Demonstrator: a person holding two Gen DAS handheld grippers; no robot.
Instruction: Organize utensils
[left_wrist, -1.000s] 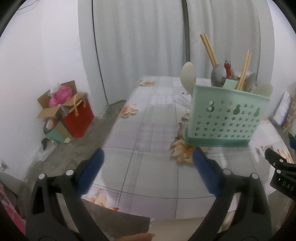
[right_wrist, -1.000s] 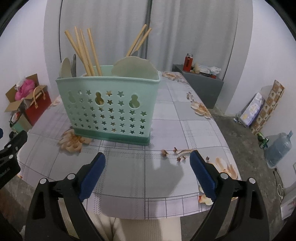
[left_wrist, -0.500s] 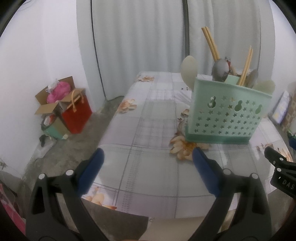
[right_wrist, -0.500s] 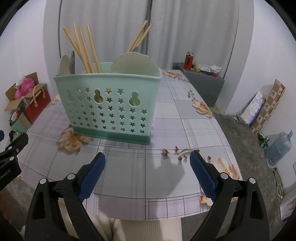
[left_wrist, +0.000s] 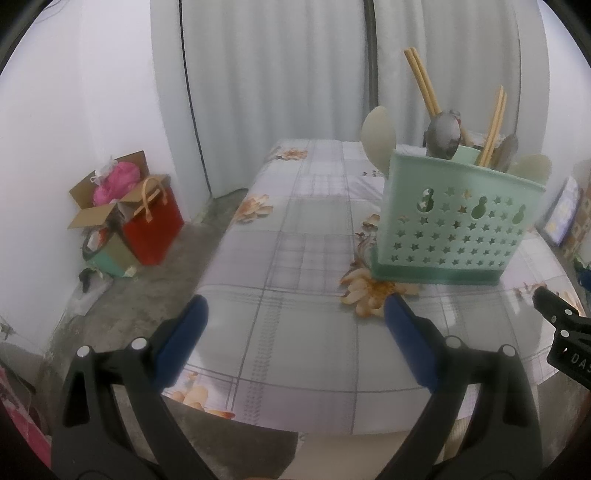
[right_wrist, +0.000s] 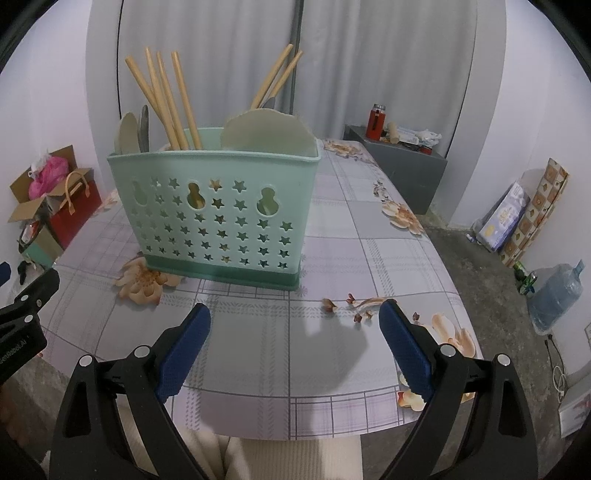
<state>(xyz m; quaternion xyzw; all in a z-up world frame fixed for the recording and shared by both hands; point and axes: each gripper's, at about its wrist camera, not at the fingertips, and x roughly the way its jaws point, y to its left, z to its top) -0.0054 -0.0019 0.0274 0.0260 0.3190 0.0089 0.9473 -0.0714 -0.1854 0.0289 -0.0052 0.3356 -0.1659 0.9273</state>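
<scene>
A mint green utensil basket with star cut-outs stands upright on the flowered tablecloth; it also shows in the left wrist view. It holds wooden chopsticks, pale spoons and a metal spoon. My left gripper is open and empty, low over the table's near edge, left of the basket. My right gripper is open and empty, in front of the basket.
A red bag and cardboard box sit on the floor at the left. A grey cabinet with a red bottle stands behind the table. A water jug and boxes stand on the floor at the right.
Both grippers have pulled back and dropped a little, so the basket sits slightly lower and farther in both views. Both stay open and empty.
</scene>
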